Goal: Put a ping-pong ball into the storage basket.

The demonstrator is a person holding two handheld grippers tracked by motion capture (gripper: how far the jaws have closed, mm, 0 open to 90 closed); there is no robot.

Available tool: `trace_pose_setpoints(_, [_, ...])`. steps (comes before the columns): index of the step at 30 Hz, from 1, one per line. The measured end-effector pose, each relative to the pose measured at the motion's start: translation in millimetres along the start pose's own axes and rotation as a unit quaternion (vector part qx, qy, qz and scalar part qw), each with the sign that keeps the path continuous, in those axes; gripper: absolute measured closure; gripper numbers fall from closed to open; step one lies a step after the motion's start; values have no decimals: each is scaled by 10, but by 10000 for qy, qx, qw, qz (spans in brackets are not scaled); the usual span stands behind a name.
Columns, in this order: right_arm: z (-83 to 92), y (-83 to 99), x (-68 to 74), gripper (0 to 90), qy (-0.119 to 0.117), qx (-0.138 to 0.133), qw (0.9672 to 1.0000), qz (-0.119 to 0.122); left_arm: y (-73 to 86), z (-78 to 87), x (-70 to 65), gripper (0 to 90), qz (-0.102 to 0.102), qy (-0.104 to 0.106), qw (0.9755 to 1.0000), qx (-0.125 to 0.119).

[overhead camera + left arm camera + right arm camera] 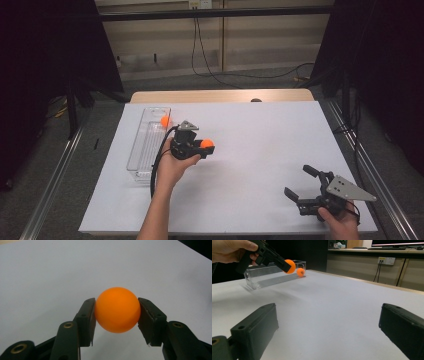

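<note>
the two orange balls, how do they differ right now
The held ball is clamped between the pads of the left gripper, above the white table; the other ball lies loose inside the clear tray, at its far end. The held ball is outside the tray, to its right in the high view; the other ball has tray walls around it. Both are plain orange, round, and look the same size.

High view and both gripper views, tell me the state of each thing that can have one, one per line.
Left tool: shut on the orange ball, held above the table.
Orange ball: clamped between both pads, off the surface.
Second orange ball: lying inside the clear tray at its far end.
Clear tray: upright, open-topped, on the white table.
Right tool: open, nothing between its jaws.
</note>
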State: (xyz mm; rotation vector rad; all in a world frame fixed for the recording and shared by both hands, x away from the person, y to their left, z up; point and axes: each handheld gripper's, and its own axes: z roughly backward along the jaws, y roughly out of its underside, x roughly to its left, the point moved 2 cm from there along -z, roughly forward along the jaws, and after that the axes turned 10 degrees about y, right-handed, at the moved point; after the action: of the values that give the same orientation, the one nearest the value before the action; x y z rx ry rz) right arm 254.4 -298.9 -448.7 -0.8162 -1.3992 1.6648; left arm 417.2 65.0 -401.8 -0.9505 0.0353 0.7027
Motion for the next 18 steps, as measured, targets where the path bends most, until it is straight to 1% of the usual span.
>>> trace_pose_setpoints(5, [-1, -1, 3, 20, 3, -4, 10000, -4, 5, 21, 18, 509, 6, -15, 10000, 22])
trace_pose_setpoints(15, [-4, 1, 4, 20, 2, 3, 10000, 9, 17, 62, 58, 509, 65, -87, 9999, -15])
trace_pose_setpoints(17, [-4, 1, 6, 20, -1, 2, 10000, 8, 20, 72, 64, 509, 112, -94, 9999, -43])
trace_pose_setpoints(18, [-4, 1, 7, 20, -4, 5, 10000, 6, 21, 82, 71, 509, 92, -104, 9999, -19])
